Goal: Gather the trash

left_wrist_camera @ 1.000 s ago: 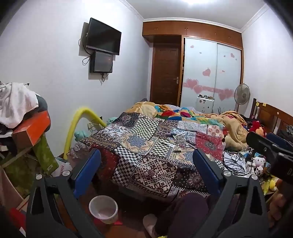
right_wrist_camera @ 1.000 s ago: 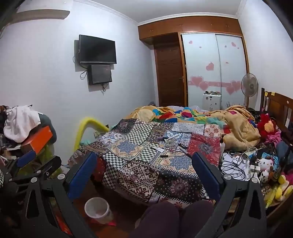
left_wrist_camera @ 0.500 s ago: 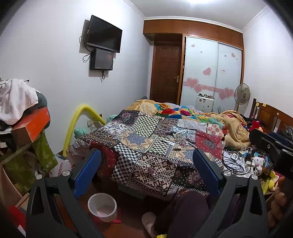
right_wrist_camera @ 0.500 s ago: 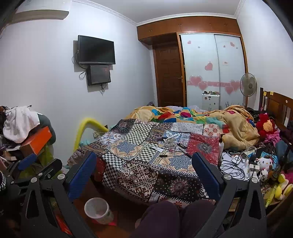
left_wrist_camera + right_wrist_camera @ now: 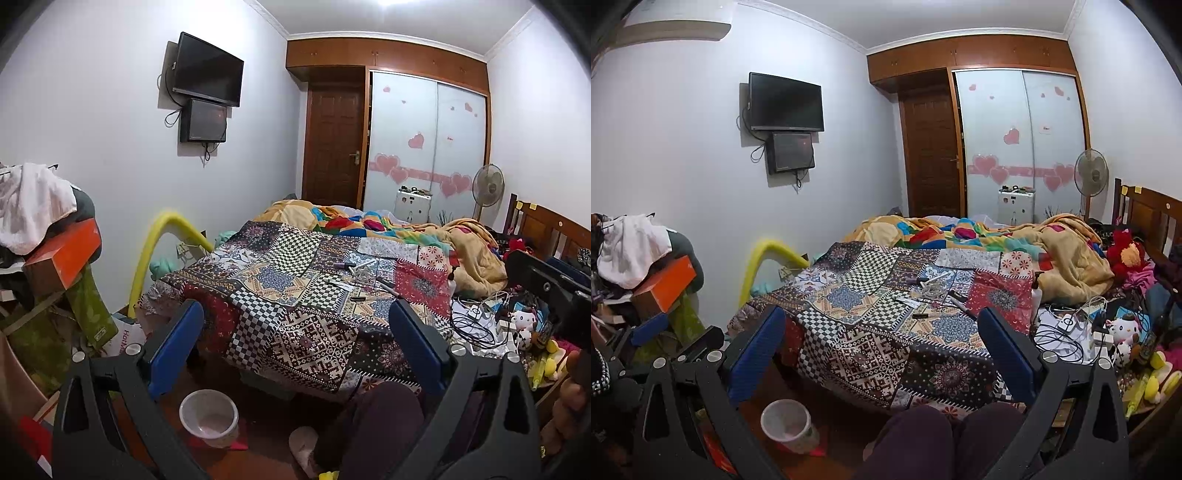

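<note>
Small bits of litter, pens and paper scraps (image 5: 360,275) lie on the patchwork bedspread (image 5: 295,295), also seen in the right wrist view (image 5: 932,291). A whitish plastic bin (image 5: 209,417) stands on the floor at the bed's foot, and shows in the right wrist view (image 5: 786,424). My left gripper (image 5: 295,343) is open and empty, held well short of the bed. My right gripper (image 5: 882,343) is open and empty too. Each gripper shows at the edge of the other's view.
A heap of clothes and an orange box (image 5: 62,254) stand at the left. Cables, chargers and plush toys (image 5: 1108,332) crowd the bed's right side. A yellow foam tube (image 5: 162,251) arches by the wall. My knees (image 5: 942,439) are below the grippers.
Both views have shifted slightly, the left gripper edging forward and tilting up a little. Both grippers stay open and empty.
</note>
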The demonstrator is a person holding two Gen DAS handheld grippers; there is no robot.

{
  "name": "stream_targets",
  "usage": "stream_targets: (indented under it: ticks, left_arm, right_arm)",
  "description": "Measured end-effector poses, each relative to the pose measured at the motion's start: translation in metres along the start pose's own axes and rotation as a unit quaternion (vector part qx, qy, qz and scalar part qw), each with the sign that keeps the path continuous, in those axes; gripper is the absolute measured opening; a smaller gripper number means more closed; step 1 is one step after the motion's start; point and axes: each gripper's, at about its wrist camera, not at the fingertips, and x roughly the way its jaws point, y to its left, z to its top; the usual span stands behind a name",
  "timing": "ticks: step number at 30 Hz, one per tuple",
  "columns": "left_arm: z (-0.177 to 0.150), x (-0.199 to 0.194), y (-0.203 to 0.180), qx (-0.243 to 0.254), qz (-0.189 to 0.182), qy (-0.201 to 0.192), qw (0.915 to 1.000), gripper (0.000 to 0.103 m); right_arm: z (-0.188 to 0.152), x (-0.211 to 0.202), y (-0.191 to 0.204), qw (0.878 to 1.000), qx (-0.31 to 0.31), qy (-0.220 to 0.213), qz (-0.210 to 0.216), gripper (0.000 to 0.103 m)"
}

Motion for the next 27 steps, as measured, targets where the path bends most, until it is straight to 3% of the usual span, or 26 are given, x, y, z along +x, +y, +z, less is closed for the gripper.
stream_targets:
  ticks: [27]
  left_arm:
    - [-0.0009, 0.0015, 0.0053, -0.008, -0.001, 0.007, 0.9999, 0.101]
  right_arm:
    - [0.0006, -0.0022, 0.0027, 1.0, -0.006, -0.002, 0.001, 0.103]
